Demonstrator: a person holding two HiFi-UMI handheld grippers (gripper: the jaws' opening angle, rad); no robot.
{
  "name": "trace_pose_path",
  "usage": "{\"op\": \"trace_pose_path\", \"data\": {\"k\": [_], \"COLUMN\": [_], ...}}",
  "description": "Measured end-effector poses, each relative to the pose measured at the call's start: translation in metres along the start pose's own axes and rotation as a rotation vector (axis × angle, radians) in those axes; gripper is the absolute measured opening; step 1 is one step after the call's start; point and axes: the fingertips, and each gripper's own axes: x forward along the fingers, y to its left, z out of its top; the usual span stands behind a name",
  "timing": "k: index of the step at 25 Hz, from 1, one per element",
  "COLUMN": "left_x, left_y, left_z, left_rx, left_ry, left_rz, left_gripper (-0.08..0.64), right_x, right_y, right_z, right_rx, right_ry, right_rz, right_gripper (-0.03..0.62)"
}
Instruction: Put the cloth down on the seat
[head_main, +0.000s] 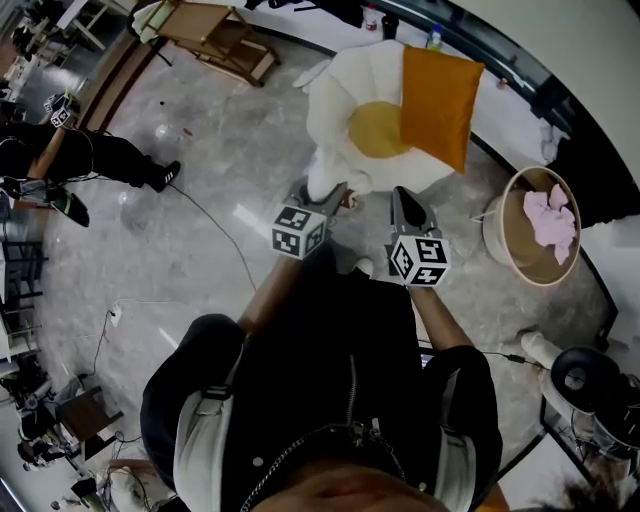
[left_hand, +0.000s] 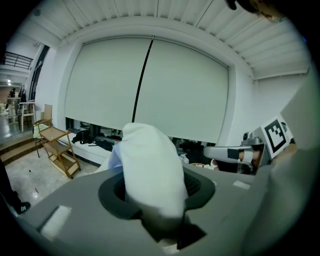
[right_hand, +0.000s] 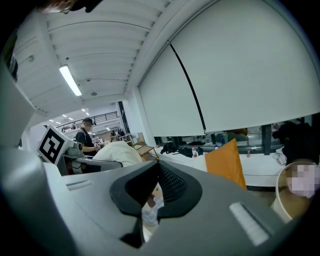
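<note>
The seat is a white armchair (head_main: 345, 80) with a round yellow pad (head_main: 375, 130) and an orange cushion (head_main: 438, 100) leaning on its back. My left gripper (head_main: 330, 195) is shut on the white cloth (head_main: 328, 165), just in front of the chair's near edge. In the left gripper view the cloth (left_hand: 150, 165) bulges up between the jaws of that gripper (left_hand: 155, 185). My right gripper (head_main: 405, 200) is beside it, to the right, with its tip at the chair's edge. Its jaws (right_hand: 157, 167) meet at the tip; a white scrap shows in the gap lower down, and I cannot tell what it is.
A round basket (head_main: 505, 250) holding pink fabric stands on the floor to the right of the chair. A wooden rack (head_main: 215, 35) is at the back left. A person in black (head_main: 80, 155) is at the far left. A cable (head_main: 225, 235) runs across the floor.
</note>
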Motion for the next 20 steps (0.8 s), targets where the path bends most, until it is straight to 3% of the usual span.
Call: {"op": "trace_pose_path", "data": {"k": [9,20], "left_x": [0.028,0.104], "left_y": [0.004,0.023], "left_z": [0.007,0.034], "left_rx": [0.013,0.003], "left_ry": [0.02,0.026], "left_rz": [-0.03,-0.093], "left_gripper": [0.175,0.175], "right_x": [0.014,0.059], "right_y": [-0.015,-0.065], "right_z": [0.006,0.029], "right_rx": [0.002,-0.029], "right_ry": [0.01,0.056], "right_rz": [-0.019,-0.064], "right_gripper": [0.002,0.002]}}
